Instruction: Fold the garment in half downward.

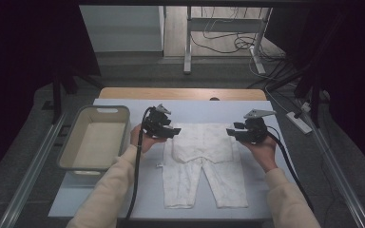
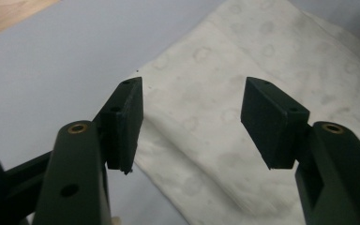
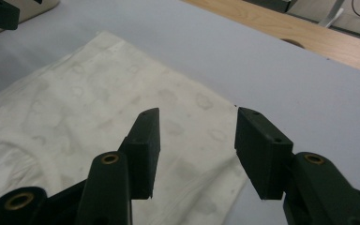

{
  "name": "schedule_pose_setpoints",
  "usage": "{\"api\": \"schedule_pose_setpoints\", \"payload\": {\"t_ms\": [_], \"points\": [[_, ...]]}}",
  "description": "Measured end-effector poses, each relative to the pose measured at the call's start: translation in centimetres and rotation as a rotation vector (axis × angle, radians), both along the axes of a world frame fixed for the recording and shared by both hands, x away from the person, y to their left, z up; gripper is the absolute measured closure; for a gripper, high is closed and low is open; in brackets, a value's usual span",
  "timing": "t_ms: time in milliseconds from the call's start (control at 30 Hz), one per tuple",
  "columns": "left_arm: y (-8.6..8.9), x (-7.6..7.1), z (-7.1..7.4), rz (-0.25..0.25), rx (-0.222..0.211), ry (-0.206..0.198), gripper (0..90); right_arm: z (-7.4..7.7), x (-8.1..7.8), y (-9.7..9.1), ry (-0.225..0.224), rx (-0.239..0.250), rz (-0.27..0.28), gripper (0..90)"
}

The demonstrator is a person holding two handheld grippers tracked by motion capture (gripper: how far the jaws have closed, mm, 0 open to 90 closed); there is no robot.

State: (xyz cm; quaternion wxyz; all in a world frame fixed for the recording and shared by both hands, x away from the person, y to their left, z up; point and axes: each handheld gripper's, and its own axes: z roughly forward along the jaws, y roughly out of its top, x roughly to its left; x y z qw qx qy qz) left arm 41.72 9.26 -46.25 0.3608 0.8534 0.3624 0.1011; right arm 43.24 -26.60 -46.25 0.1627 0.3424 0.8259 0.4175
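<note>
A white patterned pair of small trousers (image 1: 202,164) lies flat on the pale blue table cover (image 1: 123,199), legs toward the person, with its upper part folded down over itself. My left gripper (image 1: 173,132) hovers at the fold's left edge, jaws open and empty. In the left gripper view the gripper (image 2: 192,122) has the cloth (image 2: 225,47) below its jaws, apart from the pads. My right gripper (image 1: 230,133) hovers at the fold's right edge, also open. In the right gripper view the gripper (image 3: 197,150) is above the cloth's corner (image 3: 98,89), holding nothing.
A grey-beige rectangular tub (image 1: 83,124) stands on the table's left side, close to the left hand. The wooden table edge (image 1: 180,93) runs along the far side. Metal desk legs and cables (image 1: 228,40) are on the floor beyond.
</note>
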Motion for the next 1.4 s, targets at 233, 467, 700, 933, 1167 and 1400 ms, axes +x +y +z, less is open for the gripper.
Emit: {"api": "schedule_pose_setpoints", "payload": {"t_ms": [233, 467, 700, 933, 1167, 1400], "points": [[0.1, -2.2, -0.3, -0.055, 0.011, 0.008, 38.6, -0.1, -2.2, 0.5, 0.023, 0.007, 0.051, 48.1], [0.4, -2.9, -1.3, -0.072, 0.011, 0.038, 37.8, -1.8, -4.0, 1.1, 0.034, 0.039, 0.109, 47.8], [0.3, -2.9, -1.8, -0.075, 0.011, 0.057, 37.2, -2.8, -4.5, 0.6, 0.070, 0.029, 0.116, 47.4], [-0.3, -3.3, -2.5, -0.098, 0.021, 0.068, 36.4, -3.2, -4.9, 0.7, 0.071, 0.010, 0.122, 46.7], [-0.9, -3.4, -3.5, -0.117, 0.045, 0.089, 36.1, -3.6, -5.2, 0.9, 0.077, -0.018, 0.127, 45.8], [-1.0, -3.5, -3.9, -0.127, 0.063, 0.099, 35.8, -4.2, -5.3, 1.2, 0.085, -0.057, 0.148, 44.7]]}}
